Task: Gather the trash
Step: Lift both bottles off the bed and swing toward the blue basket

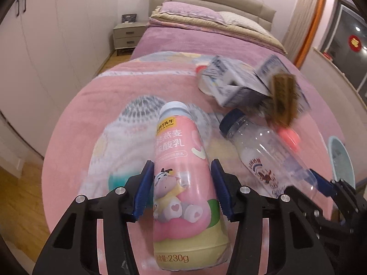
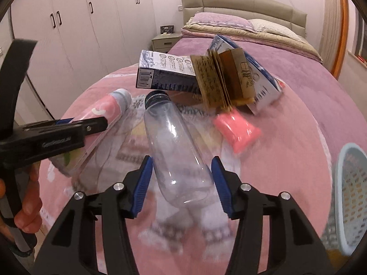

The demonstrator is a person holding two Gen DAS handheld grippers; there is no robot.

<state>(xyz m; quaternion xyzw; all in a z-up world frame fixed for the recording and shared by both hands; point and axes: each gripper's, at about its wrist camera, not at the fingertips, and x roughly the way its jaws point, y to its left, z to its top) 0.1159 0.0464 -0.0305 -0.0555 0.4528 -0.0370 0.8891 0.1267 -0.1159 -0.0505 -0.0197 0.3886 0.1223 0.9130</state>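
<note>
Bedroom scene, pink blanket (image 1: 96,96) spread over the near end of a bed (image 2: 305,73). Left gripper (image 1: 182,189) clamped on a pink yogurt bottle (image 1: 183,183), blue pads (image 1: 144,190) pressing both sides of its body, white cap pointing far, base nearest the camera, "230g" readable near the base. Right gripper (image 2: 182,184) closed around a clear bottle (image 2: 176,151), pads (image 2: 142,184) against its lower body, dark cap pointing far. From the right wrist view, the left gripper (image 2: 75,128) visible at left, side-on, holding the yogurt bottle (image 2: 101,119) just left of the clear one, a hand (image 2: 25,206) on its handle. From the left wrist view, the clear bottle (image 1: 259,146) lying to the right, its base held in the right gripper (image 1: 321,183) at the near right. Beyond both bottles, a loose heap on the blanket: two blue-and-white cartons (image 2: 165,71), one flat at left, one tilted at right, with a brown booklet (image 2: 220,78) standing fanned open between them. Pink pack (image 2: 236,130) lying just near of the booklet, right of the clear bottle. Pale blue basket (image 2: 351,197) at the right edge, near side, only partly in view. Far end: pillows (image 2: 229,25), beige headboard (image 2: 240,2), nightstand (image 2: 165,40) to its left, white wardrobe (image 2: 80,23) along the left wall.
</note>
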